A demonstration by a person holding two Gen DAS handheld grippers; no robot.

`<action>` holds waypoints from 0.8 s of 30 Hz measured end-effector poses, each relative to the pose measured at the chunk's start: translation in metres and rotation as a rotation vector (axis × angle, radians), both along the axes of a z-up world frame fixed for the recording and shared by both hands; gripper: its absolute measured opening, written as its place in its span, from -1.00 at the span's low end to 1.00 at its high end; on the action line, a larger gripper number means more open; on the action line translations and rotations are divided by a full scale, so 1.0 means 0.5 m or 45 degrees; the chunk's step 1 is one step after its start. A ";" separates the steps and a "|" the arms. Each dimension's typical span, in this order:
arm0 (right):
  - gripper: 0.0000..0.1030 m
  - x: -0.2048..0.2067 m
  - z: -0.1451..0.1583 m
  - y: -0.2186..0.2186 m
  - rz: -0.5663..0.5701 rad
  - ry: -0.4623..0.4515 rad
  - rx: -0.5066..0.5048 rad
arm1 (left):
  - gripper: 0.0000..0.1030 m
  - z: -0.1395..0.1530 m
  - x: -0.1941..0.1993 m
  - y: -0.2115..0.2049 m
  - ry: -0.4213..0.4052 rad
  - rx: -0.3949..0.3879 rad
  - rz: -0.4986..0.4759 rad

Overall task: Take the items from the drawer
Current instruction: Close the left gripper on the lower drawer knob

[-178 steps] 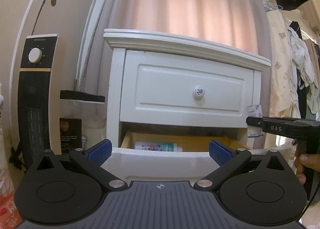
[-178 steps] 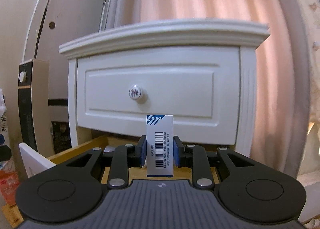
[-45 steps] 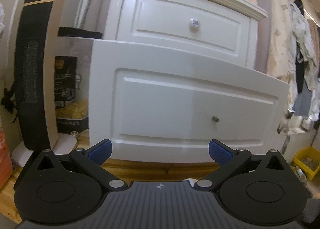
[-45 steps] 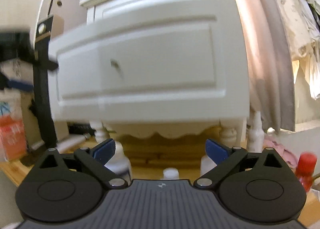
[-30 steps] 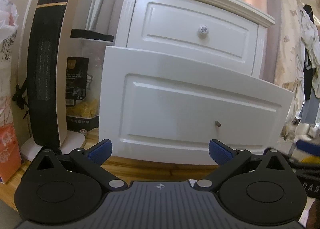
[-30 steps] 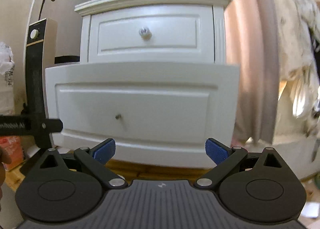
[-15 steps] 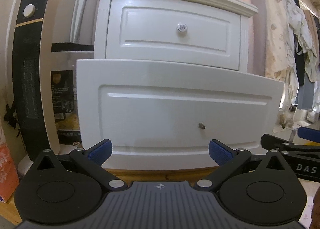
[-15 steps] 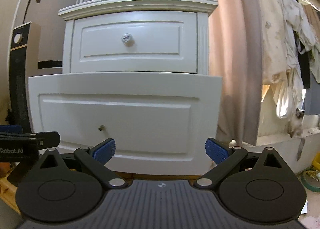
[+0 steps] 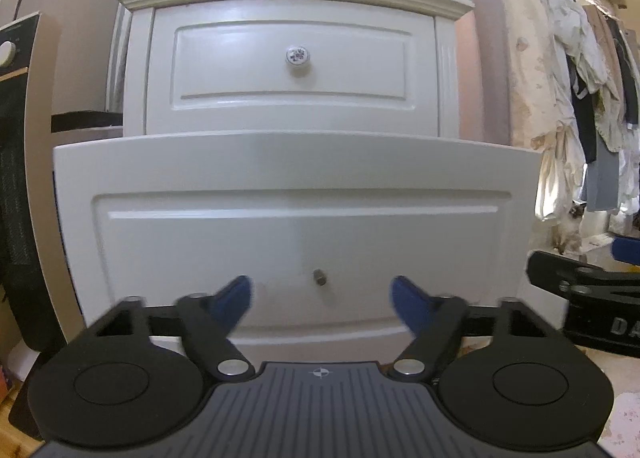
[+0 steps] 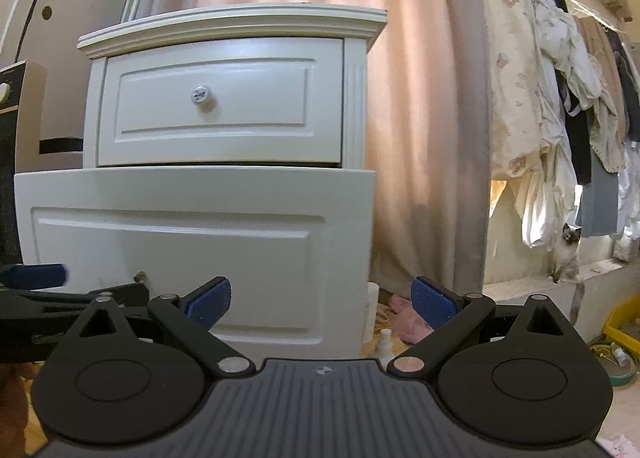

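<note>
We find the pulled-out drawer (image 9: 296,226) front ahead of the fingers (image 9: 234,298) hiding its interior; those fingers are motion-blurred. The right gripper (image 9: 588,298), beyond the right finger, is cut by the edge.

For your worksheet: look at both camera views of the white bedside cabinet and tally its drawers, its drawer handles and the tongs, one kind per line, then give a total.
Drawers: 2, the upper drawer and the pulled-out lower drawer
Handles: 2, the round knob and the small metal stub
Tongs: 2, the left tongs and the right tongs, both open
Total: 6
</note>
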State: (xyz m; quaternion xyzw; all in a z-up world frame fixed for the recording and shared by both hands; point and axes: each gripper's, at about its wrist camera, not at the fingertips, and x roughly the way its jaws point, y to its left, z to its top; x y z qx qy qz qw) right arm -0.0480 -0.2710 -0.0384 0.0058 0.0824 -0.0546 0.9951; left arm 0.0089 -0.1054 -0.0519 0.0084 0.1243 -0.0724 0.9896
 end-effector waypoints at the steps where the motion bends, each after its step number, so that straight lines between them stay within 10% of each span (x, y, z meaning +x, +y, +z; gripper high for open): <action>1: 1.00 0.000 0.000 -0.006 -0.006 0.000 0.002 | -0.02 -0.001 0.005 -0.003 0.000 -0.004 0.012; 12: 1.00 -0.004 -0.009 -0.041 -0.039 0.008 0.018 | -0.90 -0.022 0.040 -0.017 -0.029 -0.006 0.075; 24: 1.00 -0.001 -0.024 -0.054 -0.062 0.020 0.050 | -0.90 -0.026 0.066 -0.024 -0.059 0.024 0.095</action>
